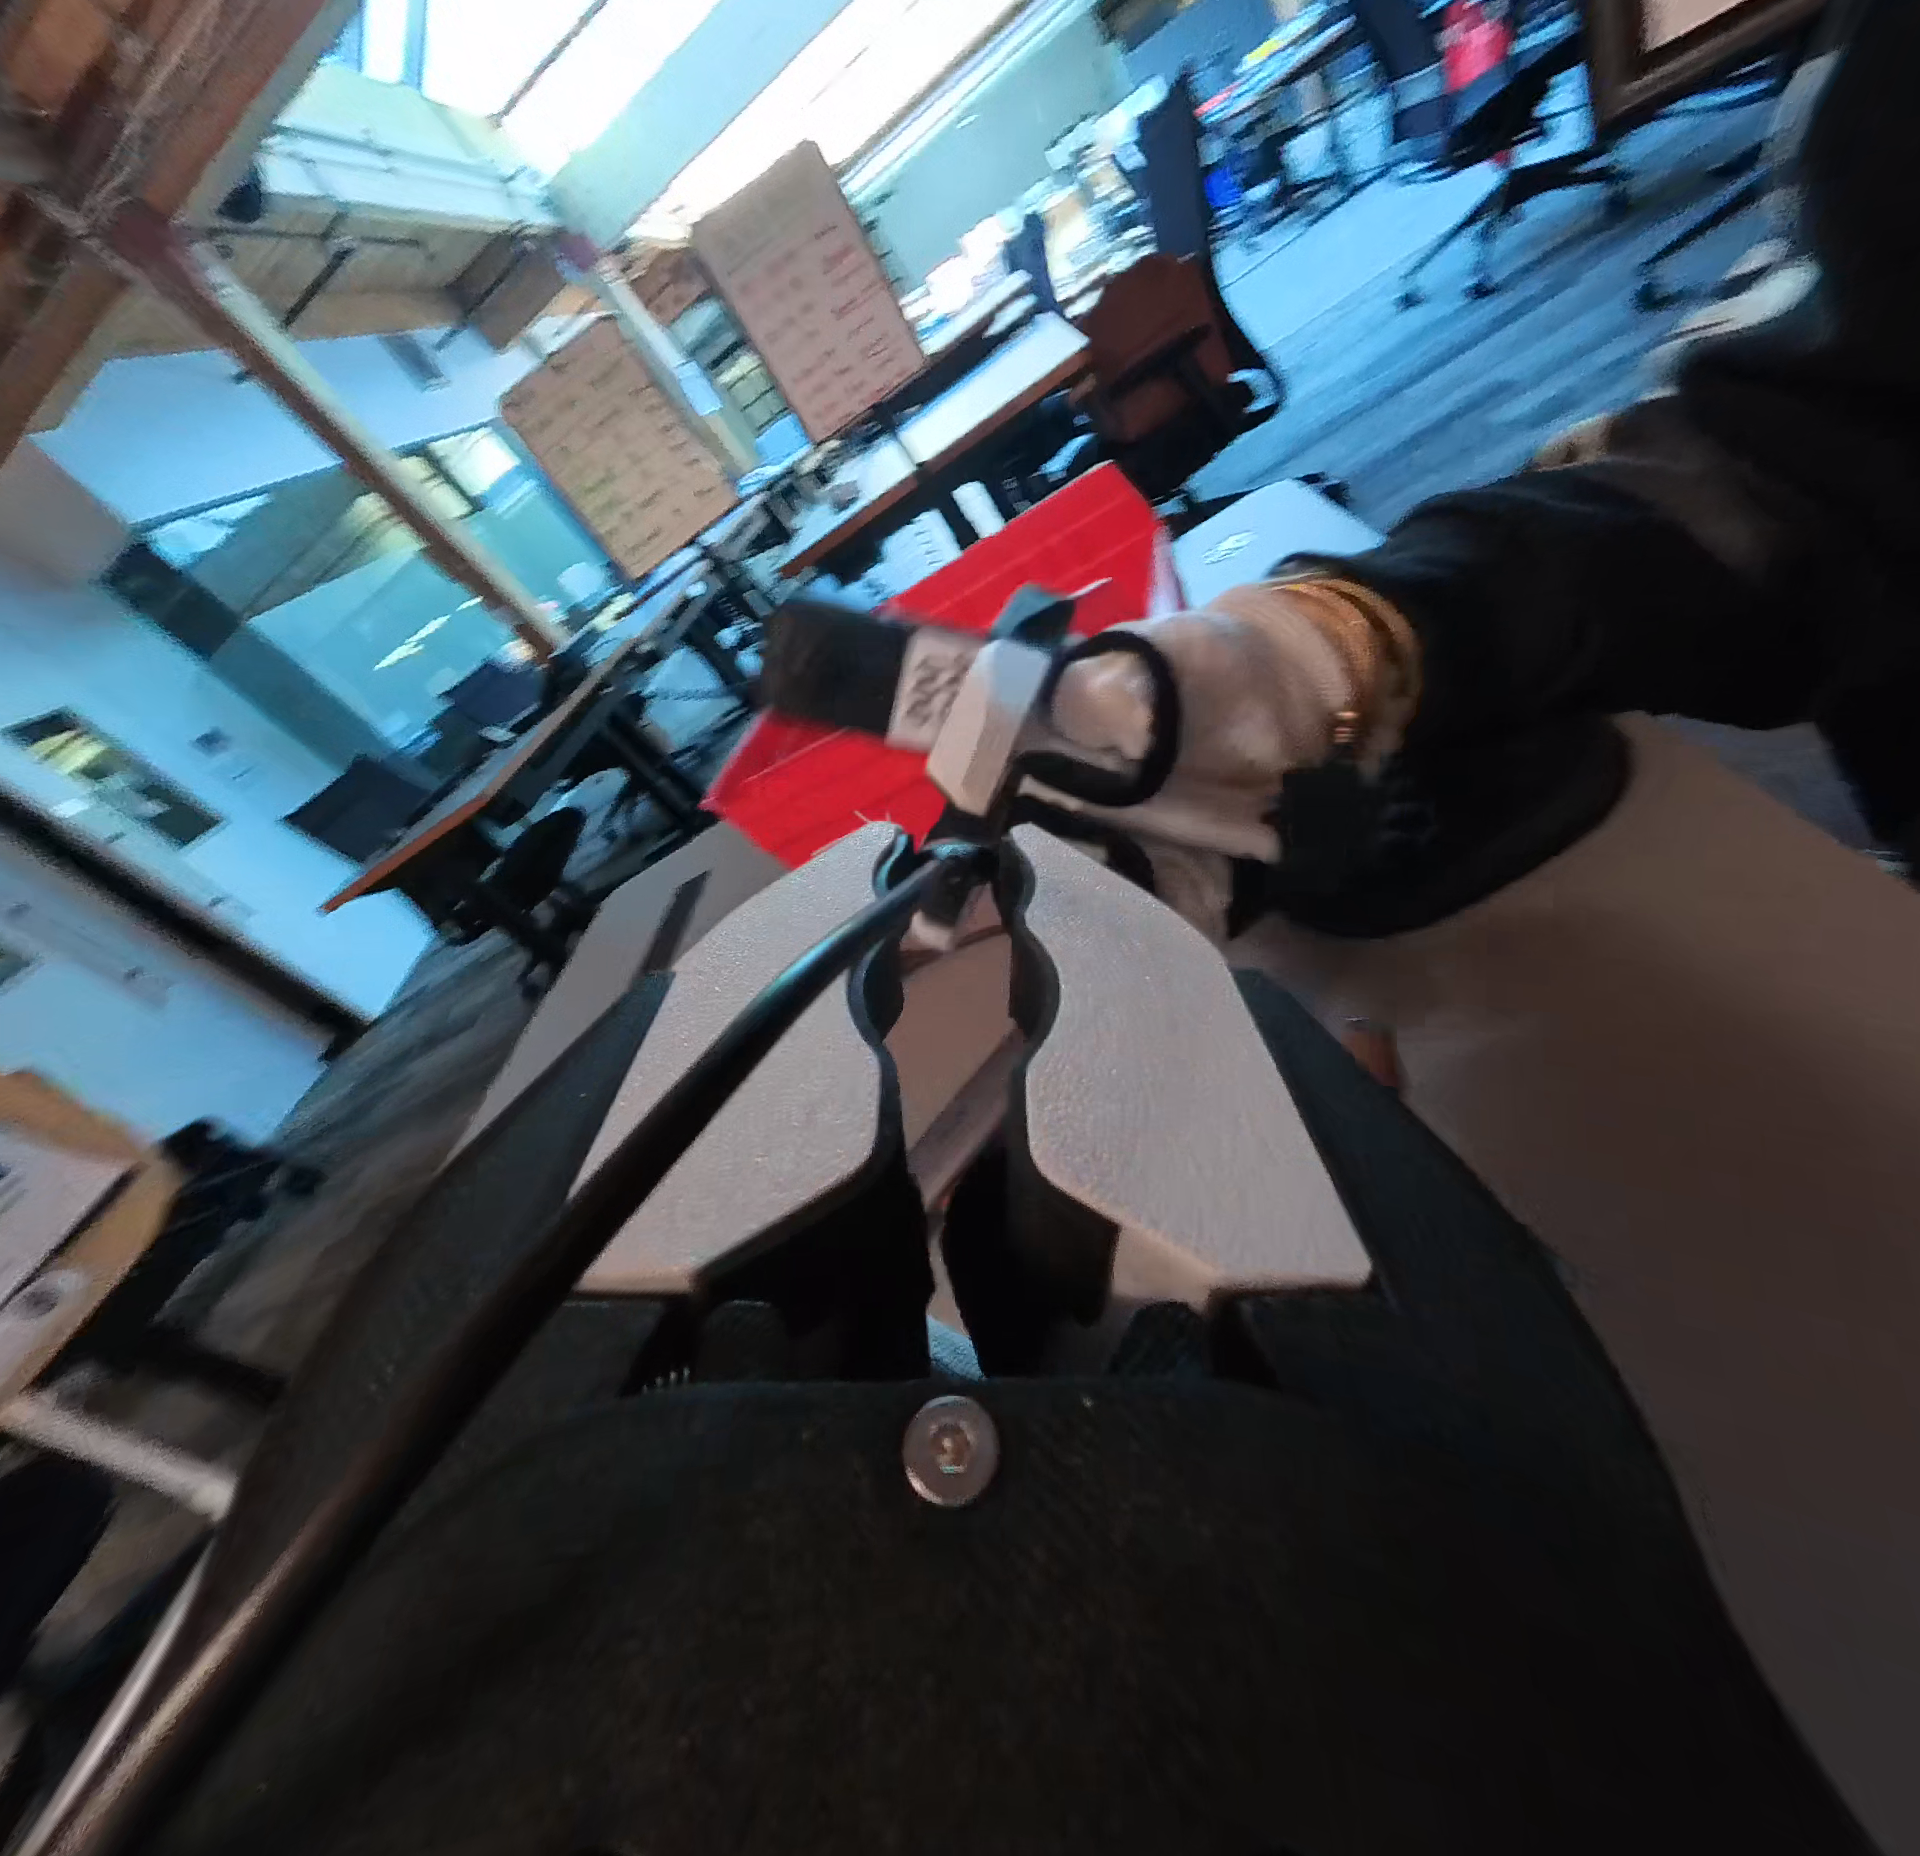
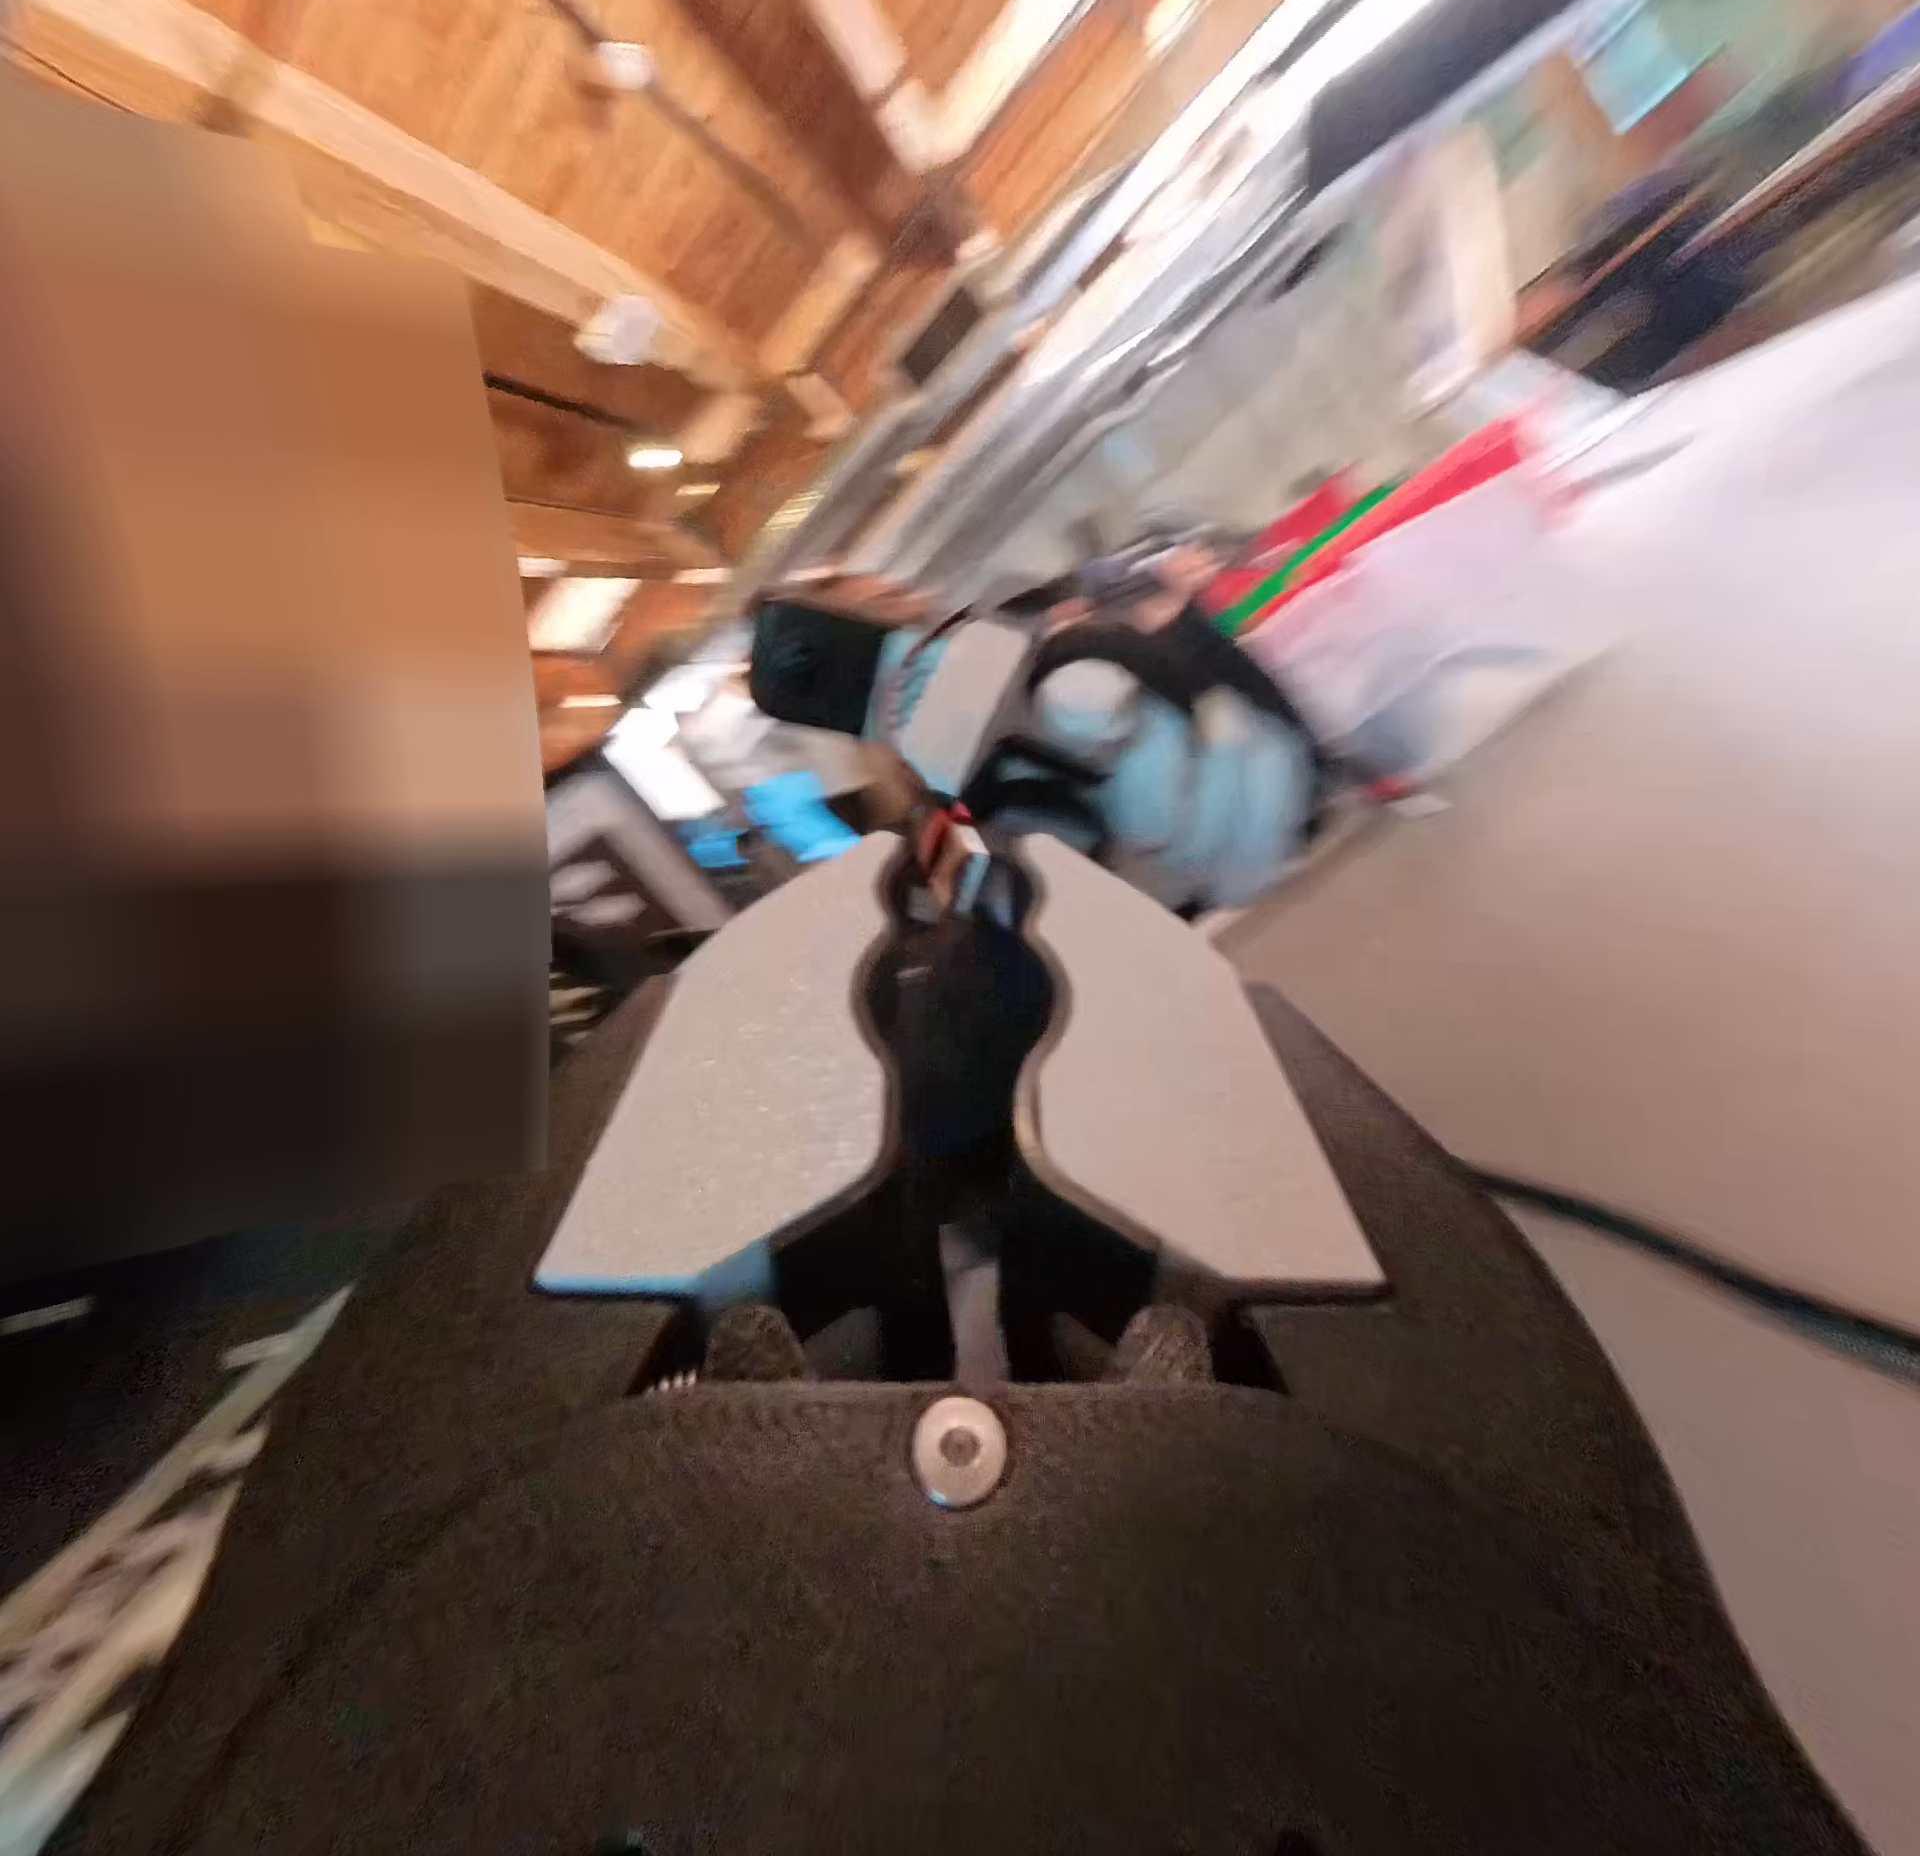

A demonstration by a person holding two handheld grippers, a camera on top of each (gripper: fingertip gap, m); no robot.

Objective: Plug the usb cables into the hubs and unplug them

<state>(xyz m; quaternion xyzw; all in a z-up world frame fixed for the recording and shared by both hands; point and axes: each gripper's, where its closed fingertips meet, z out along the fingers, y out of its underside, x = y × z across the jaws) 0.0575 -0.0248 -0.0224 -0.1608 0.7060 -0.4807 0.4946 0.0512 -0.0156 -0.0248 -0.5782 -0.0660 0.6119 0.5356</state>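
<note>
In the left wrist view my left gripper is shut on the plug end of a black usb cable, which trails back to the lower left over the left finger. Just beyond its tips is the right gripper, held by a white-gloved hand. The right wrist view is blurred. There my right gripper is shut on a small black body with a silver end, which looks like a hub. The left gripper and gloved hand are close ahead, tip to tip with it.
A pale table top lies under both grippers, and it also shows in the right wrist view. A red box stands behind the hands. Another black cable lies on the table at the right. Desks and chairs fill the room behind. Left and right tips are no more than a few centimetres apart.
</note>
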